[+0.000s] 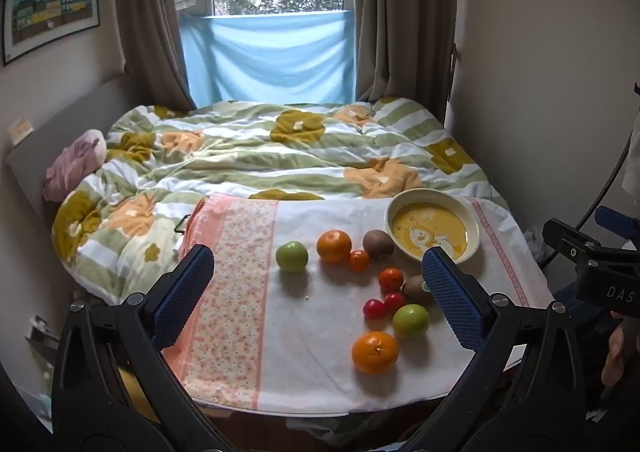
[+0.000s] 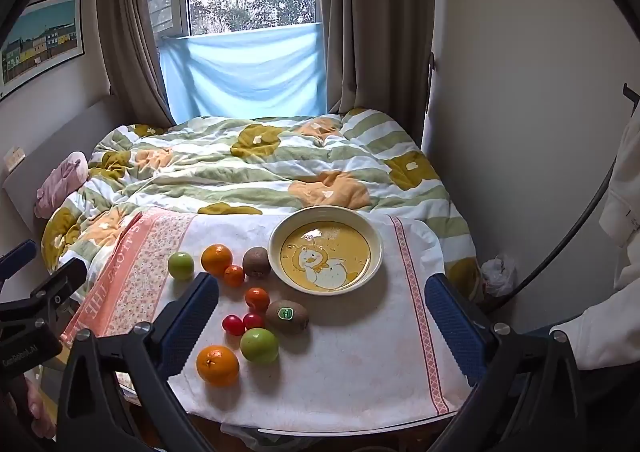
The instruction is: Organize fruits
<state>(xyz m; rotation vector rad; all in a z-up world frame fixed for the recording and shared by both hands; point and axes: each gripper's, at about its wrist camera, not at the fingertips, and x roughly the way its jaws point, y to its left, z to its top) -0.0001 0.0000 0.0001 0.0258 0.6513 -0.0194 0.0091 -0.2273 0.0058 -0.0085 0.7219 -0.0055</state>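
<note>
Fruit lies loose on a white cloth [image 2: 360, 352] over a small table. There are two oranges [image 2: 217, 365] [image 2: 216, 260], two green apples [image 2: 259, 345] [image 2: 181, 265], two kiwis [image 2: 287, 316] [image 2: 257, 261], two small tangerines [image 2: 257, 298] and two cherry tomatoes [image 2: 233, 324]. A cream bowl [image 2: 325, 211] with a yellow duck picture stands empty behind them. My right gripper [image 2: 322, 304] is open above the table's near edge, holding nothing. My left gripper [image 1: 320, 280] is open too, with the near orange [image 1: 375, 352] and near apple [image 1: 411, 320] below it and the bowl [image 1: 424, 194] at the back right.
A bed with a rumpled green, white and orange duvet [image 1: 260, 156] fills the room behind the table. A pink cushion [image 1: 74, 164] lies at its left. Curtains and a window with a blue cloth [image 1: 268, 52] are at the back. A white sleeve [image 2: 612, 300] is at the right.
</note>
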